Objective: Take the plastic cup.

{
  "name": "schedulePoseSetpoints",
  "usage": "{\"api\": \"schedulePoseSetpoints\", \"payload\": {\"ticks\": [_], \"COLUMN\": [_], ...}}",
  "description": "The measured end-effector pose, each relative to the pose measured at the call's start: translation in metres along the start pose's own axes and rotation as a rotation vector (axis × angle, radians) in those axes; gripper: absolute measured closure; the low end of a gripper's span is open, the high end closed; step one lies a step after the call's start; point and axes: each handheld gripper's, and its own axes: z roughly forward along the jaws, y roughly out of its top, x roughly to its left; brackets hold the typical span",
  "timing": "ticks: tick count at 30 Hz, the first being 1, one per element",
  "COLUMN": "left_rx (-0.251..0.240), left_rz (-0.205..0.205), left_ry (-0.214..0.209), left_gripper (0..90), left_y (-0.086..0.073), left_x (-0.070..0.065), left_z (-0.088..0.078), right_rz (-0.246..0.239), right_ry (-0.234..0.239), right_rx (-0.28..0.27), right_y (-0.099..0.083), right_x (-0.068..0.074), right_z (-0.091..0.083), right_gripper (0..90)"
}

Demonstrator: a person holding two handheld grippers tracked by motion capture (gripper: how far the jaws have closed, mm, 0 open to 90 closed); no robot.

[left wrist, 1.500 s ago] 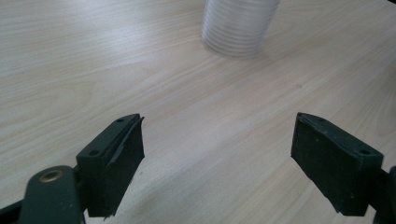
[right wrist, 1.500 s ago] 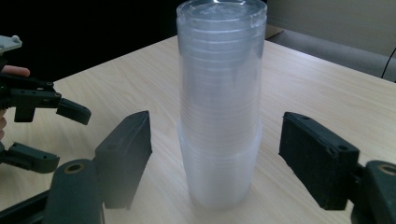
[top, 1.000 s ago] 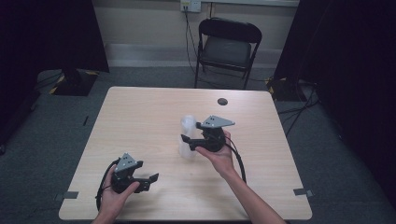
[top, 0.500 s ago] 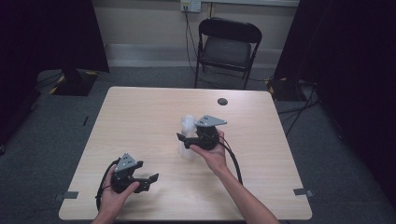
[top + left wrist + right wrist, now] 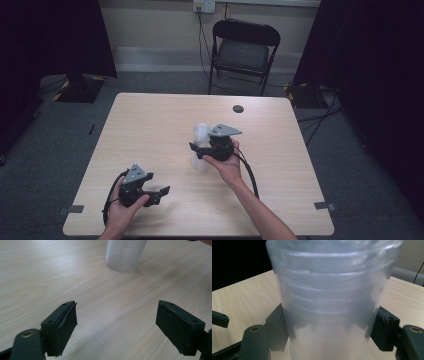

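Stack of cups [image 5: 200,146]: we are viewing a translucent plastic stack standing upright near the middle of the table [image 5: 150,125], with the ribbed lower end [image 5: 124,255] resting on the wood.

Right gripper [image 5: 329,333]: we are seeing its jaws set on either side of the stack [image 5: 332,302]; they have just been closing, and both pads are sitting against the wall.

Left gripper [image 5: 117,326]: we are seeing its jaws spread wide with nothing between them, low over the near left of the table and well apart from the stack.

Handling, as we are judging it: the stack is looking light, thin-walled and smooth, so it is likely to flex or slip under a hard squeeze.

Where to hold, as we are judging it: we are favouring the lower ribbed band, where nested walls stiffen the stack.

Chair [image 5: 243,50]: standing beyond the far edge of the table.
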Motion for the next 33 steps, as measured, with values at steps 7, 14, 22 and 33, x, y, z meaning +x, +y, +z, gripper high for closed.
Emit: {"api": "schedulePoseSetpoints", "payload": {"ticks": [7,14,22,33], "left_rx": [0.005,0.01,0.006,0.006], "left_rz": [0.001,-0.003,-0.005,-0.009], "left_ry": [0.0,0.001,0.0,0.001], "left_gripper": [16.9,16.9,16.9,16.9], "left_y": [-0.001,-0.001,-0.001,-0.001], "left_x": [0.001,0.0,0.001,0.001], "left_z": [0.0,0.001,0.001,0.0], "right_rz": [-0.004,0.001,0.002,0.006], "right_ry": [-0.005,-0.001,-0.001,-0.003], "right_rx": [-0.003,-0.02,-0.043,-0.065], "right_y": [0.001,0.004,0.009,0.016], "right_x": [-0.001,-0.002,-0.002,-0.002], "right_z": [-0.002,-0.005,-0.008,-0.009], "right_gripper": [30.1,30.2,30.8,31.9]}}
